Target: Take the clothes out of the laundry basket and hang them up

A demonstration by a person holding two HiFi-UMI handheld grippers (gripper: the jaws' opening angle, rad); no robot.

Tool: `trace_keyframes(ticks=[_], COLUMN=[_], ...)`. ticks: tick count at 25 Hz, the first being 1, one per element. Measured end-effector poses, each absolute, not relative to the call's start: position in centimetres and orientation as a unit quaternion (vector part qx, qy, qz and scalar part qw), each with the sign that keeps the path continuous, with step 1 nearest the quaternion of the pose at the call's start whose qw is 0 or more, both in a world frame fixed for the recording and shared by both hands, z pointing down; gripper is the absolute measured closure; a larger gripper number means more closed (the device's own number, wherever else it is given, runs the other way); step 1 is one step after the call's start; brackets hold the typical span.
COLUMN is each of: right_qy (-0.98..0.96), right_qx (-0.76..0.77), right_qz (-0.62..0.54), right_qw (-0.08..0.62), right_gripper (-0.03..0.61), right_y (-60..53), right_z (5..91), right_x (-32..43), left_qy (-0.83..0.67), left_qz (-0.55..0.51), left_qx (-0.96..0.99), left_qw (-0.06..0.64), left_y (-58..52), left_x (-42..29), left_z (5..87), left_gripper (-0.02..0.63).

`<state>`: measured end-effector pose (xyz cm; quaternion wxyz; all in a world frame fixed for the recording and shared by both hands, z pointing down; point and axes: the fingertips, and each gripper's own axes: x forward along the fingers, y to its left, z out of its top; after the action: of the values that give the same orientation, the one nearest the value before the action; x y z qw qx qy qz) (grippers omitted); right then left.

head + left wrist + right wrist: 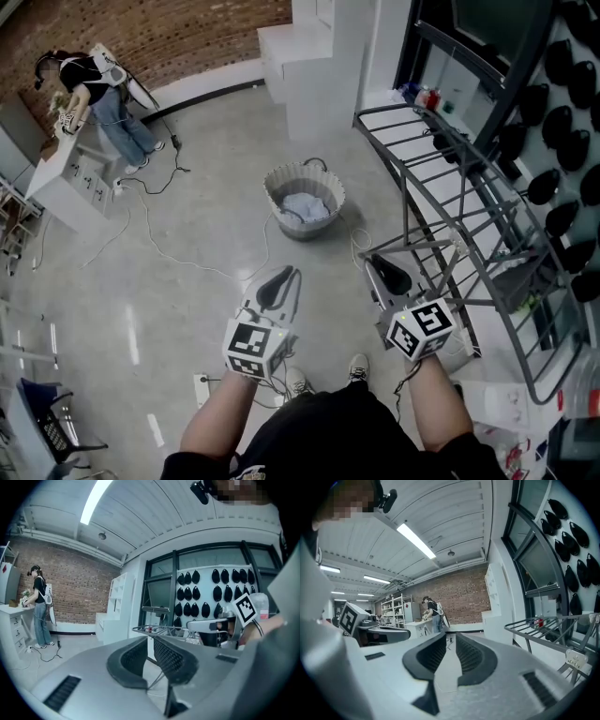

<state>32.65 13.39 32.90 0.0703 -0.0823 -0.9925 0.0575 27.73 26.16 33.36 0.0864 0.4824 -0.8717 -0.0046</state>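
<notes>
We hold both grippers side by side, roughly level above the floor. Our left gripper (281, 277) has its jaws closed together on nothing. Our right gripper (386, 270) has its jaws a narrow gap apart, also empty. The laundry basket (278, 183) stands ahead, well apart from both, with pale clothes (307, 206) inside, near the drying rack (441, 178).

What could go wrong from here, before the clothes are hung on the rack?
1. A white cable crosses the way to the laundry basket; a foot may catch on it.
2. The drying rack stands close beside the right gripper; a swing could hit its bars.
3. The left gripper is shut and must open before reaching the clothes.
</notes>
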Motion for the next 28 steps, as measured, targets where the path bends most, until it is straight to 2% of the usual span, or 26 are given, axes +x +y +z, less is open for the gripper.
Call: trace_keyframes(ticks=[2,3,5,8,21,28], right_qy=[-0.993,-0.993,-0.993,-0.993,-0.991,-0.987], right_qx=[-0.082,-0.08,-0.078,-0.078,-0.097,-0.125], right_qz=[0.056,0.056,0.056,0.054,0.06,0.08], right_qw=[0.069,0.068,0.066,0.065,0.064,0.06], right_gripper=[0.5,0.489,0.463,0.438,0.369,0.36], right_y=[14.0,14.4,15.0,15.9,13.5,7.7], right_z=[33.0,33.0,32.9,33.0,32.8,34.2], right_x=[32.0,31.8,31.2,30.3,24.7,19.4], left_qy=[-0.872,-0.872,-0.872,-0.871,-0.884,-0.899], left_qz=[-0.003,-0.002,0.0,0.002,0.011,0.022], left_qx=[0.483,0.483,0.484,0.486,0.46,0.426], left_qw=[0.082,0.081,0.077,0.074,0.086,0.098], left_y=[26.9,27.3,28.1,29.1,28.0,23.4], left_x=[27.0,26.6,26.0,25.1,20.7,16.6], left_z=[34.1,34.2,34.4,34.6,35.4,35.9], left_gripper=[0.598,0.57,0.46,0.429,0.403,0.402])
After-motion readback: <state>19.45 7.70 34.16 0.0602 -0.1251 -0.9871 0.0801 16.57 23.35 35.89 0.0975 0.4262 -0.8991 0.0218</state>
